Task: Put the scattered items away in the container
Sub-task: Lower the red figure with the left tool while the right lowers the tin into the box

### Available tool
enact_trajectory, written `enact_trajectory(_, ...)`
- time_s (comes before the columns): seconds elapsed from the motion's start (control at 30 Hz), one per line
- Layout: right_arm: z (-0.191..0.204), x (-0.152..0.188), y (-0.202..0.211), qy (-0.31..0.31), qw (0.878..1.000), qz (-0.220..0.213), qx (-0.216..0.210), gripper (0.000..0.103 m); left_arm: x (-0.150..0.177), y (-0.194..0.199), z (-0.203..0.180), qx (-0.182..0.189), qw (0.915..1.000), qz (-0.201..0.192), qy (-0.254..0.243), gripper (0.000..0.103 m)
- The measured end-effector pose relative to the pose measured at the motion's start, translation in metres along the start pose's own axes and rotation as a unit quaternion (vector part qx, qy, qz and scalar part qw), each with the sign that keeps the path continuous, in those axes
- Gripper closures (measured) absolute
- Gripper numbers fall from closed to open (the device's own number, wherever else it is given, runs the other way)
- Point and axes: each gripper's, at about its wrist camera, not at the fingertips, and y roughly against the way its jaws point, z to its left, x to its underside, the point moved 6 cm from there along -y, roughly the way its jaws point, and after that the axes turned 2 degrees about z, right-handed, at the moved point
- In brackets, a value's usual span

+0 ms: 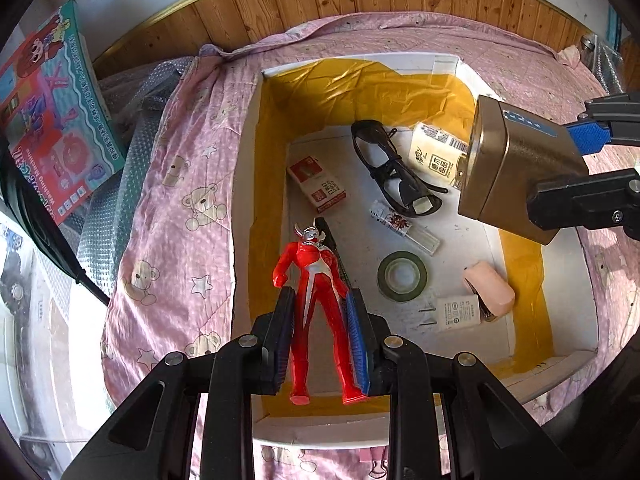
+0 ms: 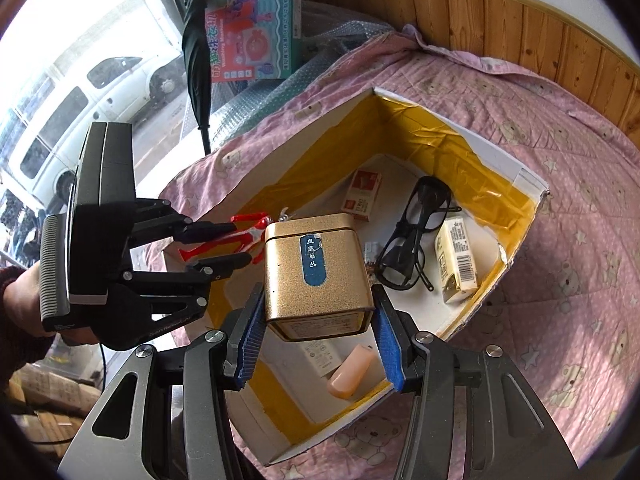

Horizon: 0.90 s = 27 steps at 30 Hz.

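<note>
Left wrist view: left gripper [image 1: 320, 332] clamps the red figure [image 1: 316, 300] by its legs, low centre, over the box [image 1: 256, 160]; right gripper [image 2: 316, 340] grips the gold tin [image 2: 316, 276] mid-frame. Risk, I judge: a dropped tin could crush the glasses [image 2: 416, 232], or the tools could collide

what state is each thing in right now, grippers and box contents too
left gripper: shut on the red figure, held over the box
right gripper: shut on the gold tin, held over the box
box: open, no lid on it
gold tin: lid on
glasses: folded, lying in the box
tape roll: lying flat in the box
red and white packet: closed, lying flat in the box
</note>
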Motion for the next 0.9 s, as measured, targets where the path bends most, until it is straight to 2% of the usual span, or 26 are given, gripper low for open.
enact_trajectory(0.17, 0.004, -0.005, -0.018, 0.004, 1.0, 0.024, 0.002, 0.05, 0.002, -0.022, -0.001, 0.0, 0.9983, 0.048, -0.034, 0.076)
enact_trajectory(0.27, 0.004, -0.011, -0.028, 0.005, 0.999, 0.034, 0.014, 0.05, 0.005, -0.034, 0.004, -0.003, 0.9973, 0.067, -0.03, 0.076)
enact_trajectory(0.6, 0.0, -0.027, -0.063, -0.004, 0.997, 0.069, 0.04, 0.05, 0.006, -0.037, 0.001, -0.018, 0.996, 0.067, -0.057, 0.077)
enact_trajectory(0.9, -0.006, -0.029, -0.079, -0.016, 0.996, 0.081, 0.027, 0.049, 0.006, -0.038, 0.001, -0.022, 0.9955, 0.073, -0.057, 0.076)
